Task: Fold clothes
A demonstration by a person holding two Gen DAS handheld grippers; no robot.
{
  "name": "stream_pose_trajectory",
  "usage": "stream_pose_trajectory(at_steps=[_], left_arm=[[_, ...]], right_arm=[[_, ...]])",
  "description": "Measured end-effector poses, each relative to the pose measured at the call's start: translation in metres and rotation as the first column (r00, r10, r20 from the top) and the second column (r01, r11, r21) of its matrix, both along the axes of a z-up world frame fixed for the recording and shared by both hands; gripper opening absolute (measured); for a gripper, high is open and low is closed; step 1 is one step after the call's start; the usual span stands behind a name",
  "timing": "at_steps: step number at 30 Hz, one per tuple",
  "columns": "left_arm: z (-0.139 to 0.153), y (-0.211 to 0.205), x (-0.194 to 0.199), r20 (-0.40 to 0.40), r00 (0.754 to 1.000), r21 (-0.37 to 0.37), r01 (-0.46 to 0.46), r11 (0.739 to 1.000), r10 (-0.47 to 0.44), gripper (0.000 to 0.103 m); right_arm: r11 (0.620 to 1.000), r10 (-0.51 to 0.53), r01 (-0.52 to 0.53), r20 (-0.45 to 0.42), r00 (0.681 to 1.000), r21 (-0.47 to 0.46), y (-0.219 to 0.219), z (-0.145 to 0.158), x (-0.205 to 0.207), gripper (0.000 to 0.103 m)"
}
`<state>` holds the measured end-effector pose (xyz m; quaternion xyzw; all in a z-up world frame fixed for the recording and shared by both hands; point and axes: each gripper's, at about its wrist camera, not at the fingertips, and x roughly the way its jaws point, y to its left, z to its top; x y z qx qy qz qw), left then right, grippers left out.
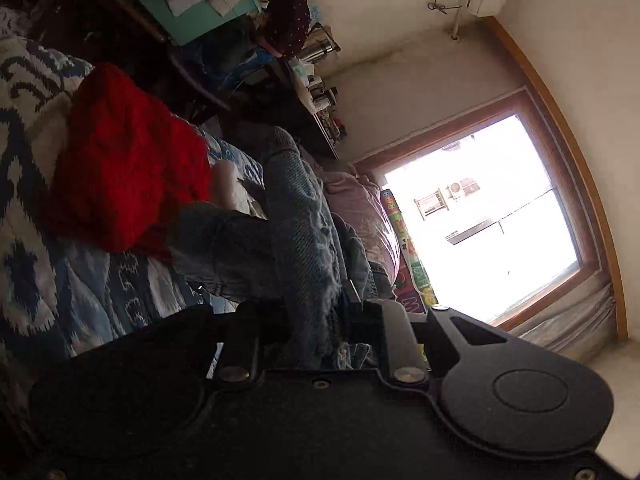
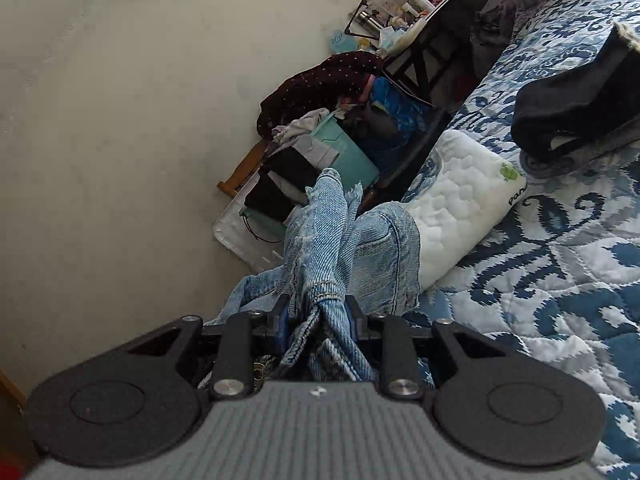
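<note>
The white pillow [image 2: 460,204] carries a green logo and dark letters that read "pand" before the edge cuts them off; no other writing is legible. The right tongs [image 2: 318,314] are clamped on a bunched fold of the jeans [image 2: 344,240], which rise straight ahead of them, frayed hem uppermost, beside the pillow at the edge of the bed [image 2: 560,280]. The left tongs [image 1: 316,312] likewise pinch the jeans [image 1: 296,208], the denim running forward from between the fingers over the blue patterned quilt. A red garment [image 1: 128,160] lies on the bed just beyond the denim.
</note>
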<state>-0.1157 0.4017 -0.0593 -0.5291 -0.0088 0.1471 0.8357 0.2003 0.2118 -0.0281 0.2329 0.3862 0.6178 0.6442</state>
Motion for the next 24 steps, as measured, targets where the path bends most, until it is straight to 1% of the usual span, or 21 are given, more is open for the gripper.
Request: stream_pose_trajectory(at_steps=[2,5,8,10,11,12,13,14,15,16,17,18,21,22,24], left_arm=[[0.006,0.023,-0.006,0.018,0.998,0.010,-0.054,0.998,0.054,0.017],[0.013,0.054,-0.006,0.040,0.991,0.026,-0.126,0.992,0.125,0.017],[0.014,0.081,-0.004,0.054,0.982,0.029,-0.182,0.983,0.180,0.017],[0.004,0.102,0.001,0.038,0.978,0.001,-0.206,0.979,0.206,0.017],[-0.009,0.113,0.007,-0.040,0.977,-0.019,-0.210,0.977,0.209,0.018],[-0.022,0.124,0.013,-0.118,0.970,-0.038,-0.216,0.976,0.210,0.019],[-0.036,0.135,0.019,-0.195,0.958,-0.060,-0.225,0.973,0.209,0.020],[-0.048,0.137,0.015,-0.254,0.943,-0.106,-0.247,0.963,0.214,0.025],[-0.051,0.133,0.008,-0.229,0.948,-0.091,-0.246,0.965,0.220,0.031],[-0.055,0.128,0.001,-0.207,0.951,-0.072,-0.247,0.966,0.227,0.046],[-0.052,0.120,-0.006,-0.222,0.942,-0.006,-0.257,0.966,0.250,0.055],[-0.051,0.114,-0.011,-0.236,0.935,0.028,-0.265,0.964,0.264,0.058],[-0.056,0.102,-0.027,-0.245,0.936,0.035,-0.252,0.967,0.253,0.059],[-0.054,0.097,-0.031,-0.258,0.933,0.056,-0.245,0.968,0.251,0.059],[-0.048,0.087,-0.036,-0.277,0.931,0.106,-0.215,0.971,0.237,0.060]], right_arm=[[0.999,0.046,-0.046,0.003,0.999,0.017,0.040,0.005,0.004,0.028],[0.995,0.082,-0.081,-0.008,0.997,0.057,0.087,0.013,0.014,0.028],[0.993,0.091,-0.086,-0.057,0.994,0.079,0.128,0.015,0.024,0.028],[0.998,0.061,-0.060,-0.041,0.997,0.016,0.150,0.008,0.027,0.031],[0.995,-0.002,0.002,0.006,1.000,-0.097,0.163,-0.001,0.028,0.042],[0.976,-0.059,0.070,0.060,0.996,-0.206,0.176,-0.011,0.030,0.048],[0.952,-0.101,0.135,0.137,0.985,-0.275,0.178,-0.016,0.027,0.047],[0.960,-0.105,0.138,0.142,0.984,-0.245,0.167,-0.017,0.024,0.045],[0.967,-0.110,0.140,0.147,0.983,-0.214,0.156,-0.019,0.020,0.045],[0.973,-0.114,0.141,0.151,0.982,-0.183,0.145,-0.020,0.017,0.045],[0.976,-0.113,0.139,0.160,0.981,-0.166,0.133,-0.020,0.014,0.045],[0.973,-0.112,0.146,0.189,0.976,-0.177,0.119,-0.020,0.010,0.045],[0.969,-0.090,0.131,0.193,0.977,-0.210,0.081,-0.026,0.001,0.045],[0.966,-0.083,0.128,0.197,0.977,-0.224,0.070,-0.028,-0.004,0.046],[0.952,-0.079,0.136,0.208,0.975,-0.274,0.047,-0.031,-0.011,0.051]])
